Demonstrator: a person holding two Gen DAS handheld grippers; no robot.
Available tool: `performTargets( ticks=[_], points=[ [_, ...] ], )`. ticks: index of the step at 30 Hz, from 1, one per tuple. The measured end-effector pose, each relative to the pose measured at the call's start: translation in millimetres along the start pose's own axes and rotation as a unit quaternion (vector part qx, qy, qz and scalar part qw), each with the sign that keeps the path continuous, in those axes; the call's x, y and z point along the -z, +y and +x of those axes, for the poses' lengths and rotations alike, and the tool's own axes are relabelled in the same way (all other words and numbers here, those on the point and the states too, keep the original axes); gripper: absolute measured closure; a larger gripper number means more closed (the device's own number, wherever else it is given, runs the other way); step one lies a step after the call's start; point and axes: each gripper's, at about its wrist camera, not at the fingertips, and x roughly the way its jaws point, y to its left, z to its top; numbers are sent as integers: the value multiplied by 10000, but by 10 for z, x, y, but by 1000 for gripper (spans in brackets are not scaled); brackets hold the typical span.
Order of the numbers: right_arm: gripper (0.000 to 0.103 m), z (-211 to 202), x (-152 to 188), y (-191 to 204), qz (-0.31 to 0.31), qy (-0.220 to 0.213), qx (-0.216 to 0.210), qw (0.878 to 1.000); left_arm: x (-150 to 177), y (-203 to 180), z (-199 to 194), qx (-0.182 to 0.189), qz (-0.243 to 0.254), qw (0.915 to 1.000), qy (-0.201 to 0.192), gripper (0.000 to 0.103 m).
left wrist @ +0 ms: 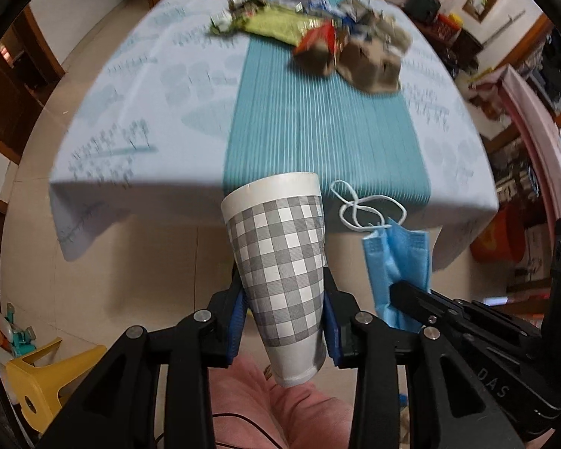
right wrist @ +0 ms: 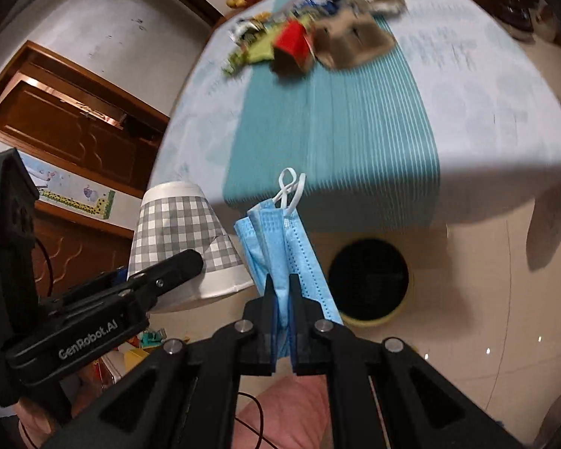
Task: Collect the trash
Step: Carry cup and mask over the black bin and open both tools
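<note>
Two grippers point steeply down, side by side past table (left wrist: 138, 119) edge. Left gripper (left wrist: 286, 299) clamps checked cup (left wrist: 280, 262); right gripper (right wrist: 280, 299) pinches blue mask (right wrist: 280, 239), jaws nearly closed. Black bin (right wrist: 368, 278) on floor below right. Trash pile (left wrist: 318, 45) far on tbl.

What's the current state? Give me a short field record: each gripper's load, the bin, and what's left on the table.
left gripper: jaws closed on checked paper cup, rim pointing away from the camera
right gripper: jaws shut on folded blue face mask, ear loops at the far end
bin: dark round opening on the floor, ahead of the right gripper, near the table edge
table: pale cloth with teal striped runner
remaining trash: blurred pile of wrappers and brown paper at the far end
both loads: off the table, over the floor
</note>
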Motion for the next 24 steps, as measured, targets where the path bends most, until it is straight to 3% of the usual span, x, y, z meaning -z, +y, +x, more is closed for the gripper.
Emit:
performTargets(
  ticks=[5, 17, 19, 20, 24],
  points=[
    [99, 483, 215, -224, 214, 81, 111, 9997, 238, 55, 649, 5, 206, 9994, 282, 68],
    [98, 2295, 600, -1006, 502, 301, 792, 9951, 631, 505, 2466, 303, 145, 9982, 497, 64],
    [98, 2506, 651, -1083, 512, 293, 841, 9947, 658, 526, 2655, 303, 203, 9982, 478, 62],
    [97, 2587, 676, -1119, 507, 425, 1074, 9920, 674, 533, 2768, 298, 252, 9982, 459, 61],
    [95, 2826, 736, -1281, 616, 343, 1103, 9914, 656, 496, 3016, 265, 443, 9979, 393, 57]
  ],
)
